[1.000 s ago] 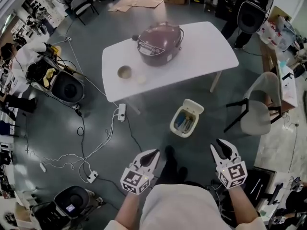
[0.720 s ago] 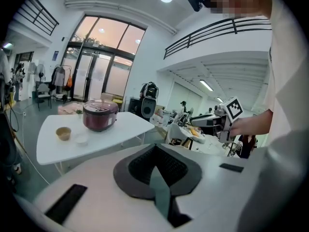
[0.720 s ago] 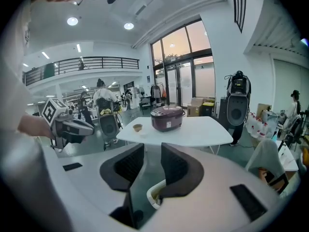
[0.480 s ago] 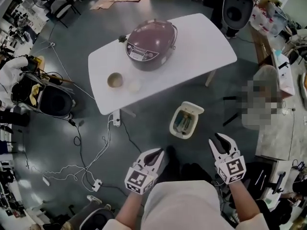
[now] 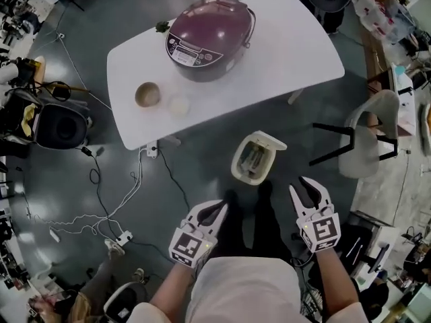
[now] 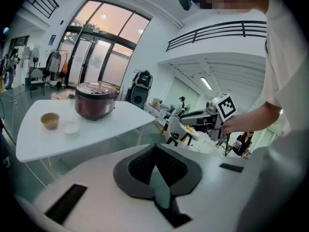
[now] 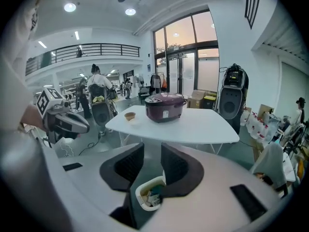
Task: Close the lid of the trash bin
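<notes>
- On the floor just in front of the white table [image 5: 296, 52], the trash bin [image 5: 254, 161] is being shown with its lid [image 5: 268, 140] standing open on the far side.
- The right gripper [image 5: 303, 187] is being held with its jaws parted and empty, the bin framed beyond them.
- The left gripper [image 5: 217, 210] is being held clenched on nothing.
- The lid is probably best being hooked from behind and tipped forward gently, so the bin is not being shoved.
</notes>
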Demonstrator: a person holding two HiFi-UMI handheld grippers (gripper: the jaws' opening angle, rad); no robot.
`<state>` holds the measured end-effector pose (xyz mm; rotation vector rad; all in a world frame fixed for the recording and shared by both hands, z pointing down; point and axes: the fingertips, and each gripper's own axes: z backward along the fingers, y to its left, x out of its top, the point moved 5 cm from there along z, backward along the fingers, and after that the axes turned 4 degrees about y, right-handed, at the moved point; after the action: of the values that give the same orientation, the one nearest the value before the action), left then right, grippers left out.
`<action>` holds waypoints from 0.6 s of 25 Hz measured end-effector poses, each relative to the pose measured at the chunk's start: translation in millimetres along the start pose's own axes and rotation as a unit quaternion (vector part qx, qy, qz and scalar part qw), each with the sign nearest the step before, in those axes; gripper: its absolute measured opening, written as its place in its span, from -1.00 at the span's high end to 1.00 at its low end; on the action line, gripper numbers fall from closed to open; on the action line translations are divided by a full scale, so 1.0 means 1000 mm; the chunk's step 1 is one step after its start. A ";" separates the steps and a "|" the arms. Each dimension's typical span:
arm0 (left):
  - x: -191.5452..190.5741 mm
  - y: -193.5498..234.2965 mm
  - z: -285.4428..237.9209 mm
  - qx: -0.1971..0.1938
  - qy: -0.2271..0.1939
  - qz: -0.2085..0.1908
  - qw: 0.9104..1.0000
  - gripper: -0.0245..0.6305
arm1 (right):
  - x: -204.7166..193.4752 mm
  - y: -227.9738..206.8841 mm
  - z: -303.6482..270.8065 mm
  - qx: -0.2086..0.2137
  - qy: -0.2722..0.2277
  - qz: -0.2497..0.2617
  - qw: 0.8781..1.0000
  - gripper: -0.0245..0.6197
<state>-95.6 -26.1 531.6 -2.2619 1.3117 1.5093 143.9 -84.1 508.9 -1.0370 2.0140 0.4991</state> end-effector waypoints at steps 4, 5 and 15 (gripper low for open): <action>-0.010 0.011 -0.027 0.014 0.008 -0.002 1.000 0.88 | -0.018 -0.018 -0.038 0.016 0.021 0.008 1.000 0.54; -0.013 0.013 -0.034 0.019 0.008 0.001 1.000 0.88 | -0.023 -0.023 -0.047 0.022 0.025 0.011 0.999 0.54; -0.058 0.033 -0.103 0.055 0.031 0.032 0.997 0.88 | -0.091 -0.070 -0.152 0.072 0.085 0.062 0.992 0.53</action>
<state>-54.7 -65.8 640.2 -2.2363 1.4584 1.3588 159.9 -177.6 673.9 -0.8960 2.2395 0.3327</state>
